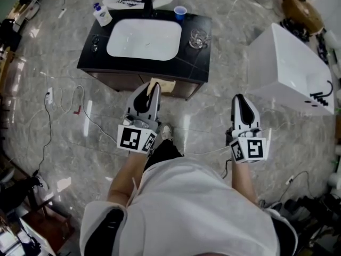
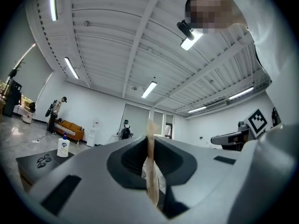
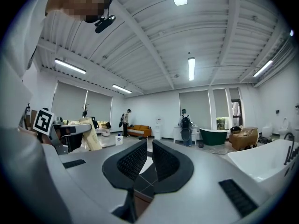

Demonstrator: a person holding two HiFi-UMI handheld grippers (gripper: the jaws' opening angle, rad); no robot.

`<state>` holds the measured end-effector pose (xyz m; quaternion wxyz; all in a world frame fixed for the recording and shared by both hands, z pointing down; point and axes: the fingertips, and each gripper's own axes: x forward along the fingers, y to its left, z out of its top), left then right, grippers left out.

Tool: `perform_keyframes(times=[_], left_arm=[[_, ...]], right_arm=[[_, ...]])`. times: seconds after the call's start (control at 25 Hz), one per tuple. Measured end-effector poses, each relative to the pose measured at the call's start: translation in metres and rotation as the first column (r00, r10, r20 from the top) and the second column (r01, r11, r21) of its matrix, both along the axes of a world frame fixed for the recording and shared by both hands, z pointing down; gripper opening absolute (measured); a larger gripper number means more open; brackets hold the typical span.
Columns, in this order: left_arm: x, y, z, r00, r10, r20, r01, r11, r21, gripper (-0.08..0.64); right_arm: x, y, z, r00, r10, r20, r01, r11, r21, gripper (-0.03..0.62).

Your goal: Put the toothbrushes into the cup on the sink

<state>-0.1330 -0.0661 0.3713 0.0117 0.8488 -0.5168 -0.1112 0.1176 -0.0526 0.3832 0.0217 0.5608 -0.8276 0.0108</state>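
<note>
**step in hand (judged):** carry and approach. the person stands on the marble floor (image 1: 58, 116), short of the sink, with a tool held out in front in each hand. nothing has been put in a cup yet.

**left tool** (image 1: 151, 89)**:** jaws nearly together, clamped on a flat tan packet (image 2: 151, 167). the packet shows edge-on as a thin upright strip between the pads and rises past their tips. it is probably the toothbrush pack, but no bare brush shows in any view.

**right tool** (image 3: 148, 157)**:** jaws a narrow gap apart, ribbed pads facing each other. nothing is between them and they touch nothing.

**black counter** (image 1: 90, 58) **with white basin** (image 1: 144, 39)**:** well ahead of both tools. it carries:
- a blue cup (image 1: 180, 13) at the back edge, just right of the faucet (image 1: 147, 4)
- a clear glass mug (image 1: 198, 38) on the right, beside the basin
- a white soap bottle (image 1: 102, 15) at the back left

**white bathtub** (image 1: 290, 68)**:** off to the right, apart from the counter.

**next move (judged):**
- close the distance to the counter and bring the left tool over the intended vessel. the views do not settle whether that is the blue cup or the glass mug.
- turn the packet end-down above the rim, and only then part the jaws.
- the blue cup looks small and light, so a tall packet could tip it. the empty right tool is free to steady it.
</note>
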Motion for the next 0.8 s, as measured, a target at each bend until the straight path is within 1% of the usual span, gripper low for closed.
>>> perform_keyframes(times=[0.16,0.4,0.64,0.8], left_arm=[[-0.004,-0.018,0.0,1.0,0.02,-0.003,-0.02,1.0,0.001,0.032],[-0.022,-0.047,0.0,0.999,0.034,-0.011,-0.035,0.999,-0.003,0.032],[-0.027,-0.072,0.009,0.996,0.085,-0.036,-0.085,0.996,-0.021,0.032],[-0.025,-0.086,0.011,0.991,0.12,-0.057,-0.121,0.992,-0.024,0.032]], right_arm=[[-0.004,-0.015,0.001,1.0,0.018,-0.004,-0.018,1.0,-0.003,0.058],[-0.022,-0.041,-0.002,0.999,0.032,-0.008,-0.032,0.999,-0.004,0.057],[-0.04,-0.062,-0.003,0.998,0.047,-0.031,-0.048,0.999,-0.012,0.057],[-0.043,-0.072,-0.007,0.996,0.072,-0.045,-0.073,0.997,-0.012,0.058]])
